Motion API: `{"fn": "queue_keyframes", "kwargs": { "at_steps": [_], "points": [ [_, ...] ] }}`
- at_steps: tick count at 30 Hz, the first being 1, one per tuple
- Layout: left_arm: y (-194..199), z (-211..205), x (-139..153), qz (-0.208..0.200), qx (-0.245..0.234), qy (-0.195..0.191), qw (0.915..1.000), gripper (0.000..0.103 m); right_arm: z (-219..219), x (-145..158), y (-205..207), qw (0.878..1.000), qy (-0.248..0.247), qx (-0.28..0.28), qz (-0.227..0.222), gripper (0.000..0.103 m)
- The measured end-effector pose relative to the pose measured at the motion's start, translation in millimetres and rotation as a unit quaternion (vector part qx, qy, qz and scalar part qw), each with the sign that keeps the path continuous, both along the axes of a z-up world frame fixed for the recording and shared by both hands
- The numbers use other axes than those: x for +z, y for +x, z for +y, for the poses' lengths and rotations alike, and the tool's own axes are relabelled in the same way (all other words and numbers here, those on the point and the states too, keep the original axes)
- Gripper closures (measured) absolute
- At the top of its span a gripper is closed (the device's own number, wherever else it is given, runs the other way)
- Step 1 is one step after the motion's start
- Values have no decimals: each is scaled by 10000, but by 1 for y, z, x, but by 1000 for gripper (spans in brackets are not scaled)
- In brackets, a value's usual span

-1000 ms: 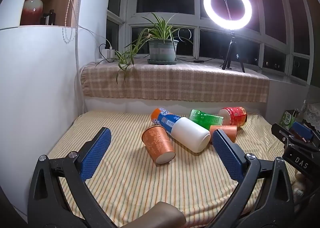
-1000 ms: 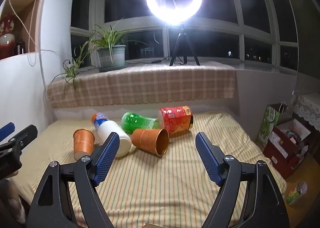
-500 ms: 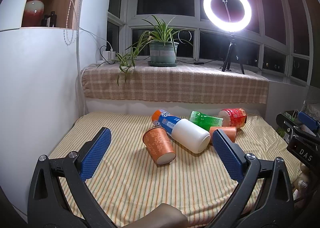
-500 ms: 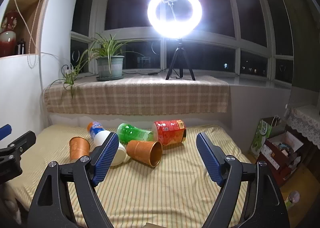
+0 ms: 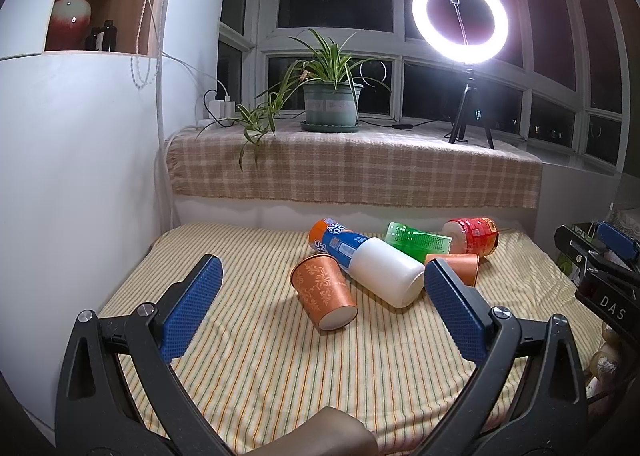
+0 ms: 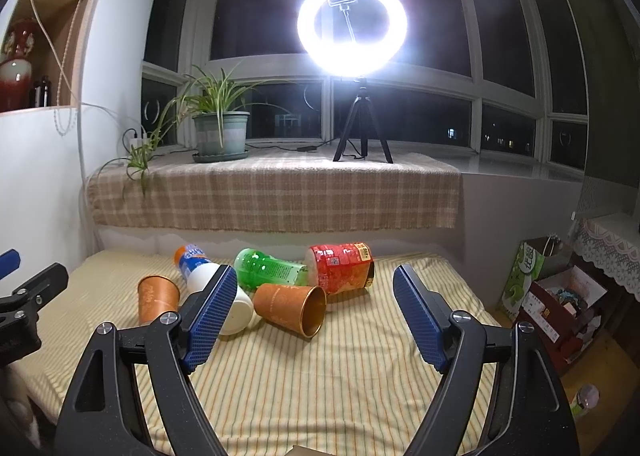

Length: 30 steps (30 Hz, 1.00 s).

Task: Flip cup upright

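Several cups lie on a striped cloth (image 5: 280,356). An orange patterned cup (image 5: 324,294) lies on its side with its base toward me; it also shows in the right wrist view (image 6: 157,298). A second orange cup (image 6: 290,308) lies on its side with its mouth toward the right wrist camera; it shows in the left wrist view (image 5: 456,266). My left gripper (image 5: 318,314) is open and empty, just short of the patterned cup. My right gripper (image 6: 314,314) is open and empty, near the second cup.
A white and blue cup (image 5: 368,264), a green cup (image 6: 268,270) and a red cup (image 6: 342,268) lie behind. A checked ledge holds a potted plant (image 5: 330,104) and ring light (image 6: 352,22). Boxes (image 6: 560,296) stand on the floor, right.
Both cameras have tilted up slightly, so the cups sit lower in both views. The cups have not moved. Both grippers stay open.
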<state>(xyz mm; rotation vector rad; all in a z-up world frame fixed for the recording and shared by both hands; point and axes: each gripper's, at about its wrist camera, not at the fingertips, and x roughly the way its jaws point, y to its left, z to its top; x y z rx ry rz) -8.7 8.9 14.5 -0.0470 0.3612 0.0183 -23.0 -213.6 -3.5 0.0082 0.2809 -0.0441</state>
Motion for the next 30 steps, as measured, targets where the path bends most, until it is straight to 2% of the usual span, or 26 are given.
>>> {"fn": "queue_keyframes", "kwargs": {
  "at_steps": [30],
  "points": [
    [1,1,-2,-3,12,9,10000,0,0,-2,9,10000,-14,34,86,23]
  ]
}}
